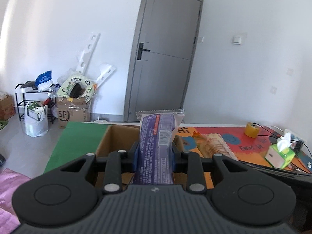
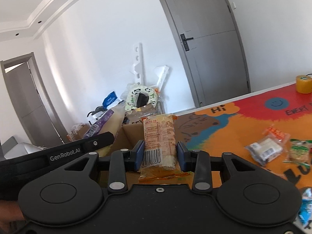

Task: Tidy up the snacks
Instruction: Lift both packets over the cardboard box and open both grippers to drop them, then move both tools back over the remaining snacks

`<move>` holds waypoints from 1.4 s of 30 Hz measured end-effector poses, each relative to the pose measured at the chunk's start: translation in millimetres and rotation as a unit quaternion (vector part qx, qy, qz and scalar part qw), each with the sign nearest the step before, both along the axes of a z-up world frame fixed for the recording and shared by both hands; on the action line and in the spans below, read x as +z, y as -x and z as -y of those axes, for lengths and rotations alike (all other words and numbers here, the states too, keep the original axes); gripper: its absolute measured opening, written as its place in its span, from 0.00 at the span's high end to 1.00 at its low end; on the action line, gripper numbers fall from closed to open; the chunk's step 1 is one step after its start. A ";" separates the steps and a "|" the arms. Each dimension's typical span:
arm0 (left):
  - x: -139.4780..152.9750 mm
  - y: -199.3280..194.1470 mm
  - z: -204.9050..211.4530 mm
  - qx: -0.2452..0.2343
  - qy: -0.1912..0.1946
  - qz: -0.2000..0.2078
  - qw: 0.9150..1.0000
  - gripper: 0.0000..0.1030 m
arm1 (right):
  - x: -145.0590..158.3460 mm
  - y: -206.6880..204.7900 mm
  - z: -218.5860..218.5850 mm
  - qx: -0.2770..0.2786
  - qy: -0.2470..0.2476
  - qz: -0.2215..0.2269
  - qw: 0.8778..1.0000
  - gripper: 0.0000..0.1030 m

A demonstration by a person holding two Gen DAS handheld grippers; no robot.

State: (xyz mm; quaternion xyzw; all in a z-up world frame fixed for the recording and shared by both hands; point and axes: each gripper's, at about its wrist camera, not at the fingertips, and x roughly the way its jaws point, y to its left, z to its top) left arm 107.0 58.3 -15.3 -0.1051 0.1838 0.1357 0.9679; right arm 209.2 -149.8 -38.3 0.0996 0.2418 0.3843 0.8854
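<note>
Both grippers loaded, each carrying one snack packet above the open cardboard box.

The left gripper (image 1: 154, 156) has its fingers pinching a purple snack packet (image 1: 157, 134), which stands up and away from the camera over the cardboard box (image 1: 109, 136). The right gripper (image 2: 160, 156) has its fingers pinching an orange snack packet (image 2: 159, 136), barcode end toward the camera, above the same box (image 2: 128, 134). In the right wrist view the purple packet (image 2: 106, 122) shows at left, held in the other gripper's arm. The box sits on the desk (image 2: 243, 124), which wears a colourful printed mat. Further wrapped snacks (image 2: 265, 150) lie loose on the mat to the right. A tape roll (image 1: 252, 129) and a tissue box (image 1: 279, 155) sit farther along the desk.
</note>
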 end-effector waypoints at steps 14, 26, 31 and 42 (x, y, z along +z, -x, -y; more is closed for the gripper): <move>-17.5 -12.1 -30.2 0.041 0.015 -0.026 0.999 0.69 | -10.1 -9.1 -38.9 0.009 0.006 -0.018 1.000 0.65; -7.1 8.1 -34.6 0.068 0.032 -0.023 0.997 0.41 | -11.1 -8.7 -44.4 0.017 -0.015 -0.035 0.999 0.49; -4.8 11.5 -26.4 0.064 0.037 -0.019 0.997 0.26 | -11.0 -5.6 -22.2 -0.011 -0.015 -0.035 0.999 0.30; -6.9 14.4 0.5 0.052 0.045 -0.026 0.997 0.14 | -8.1 6.4 29.2 -0.048 -0.002 -0.022 0.999 0.00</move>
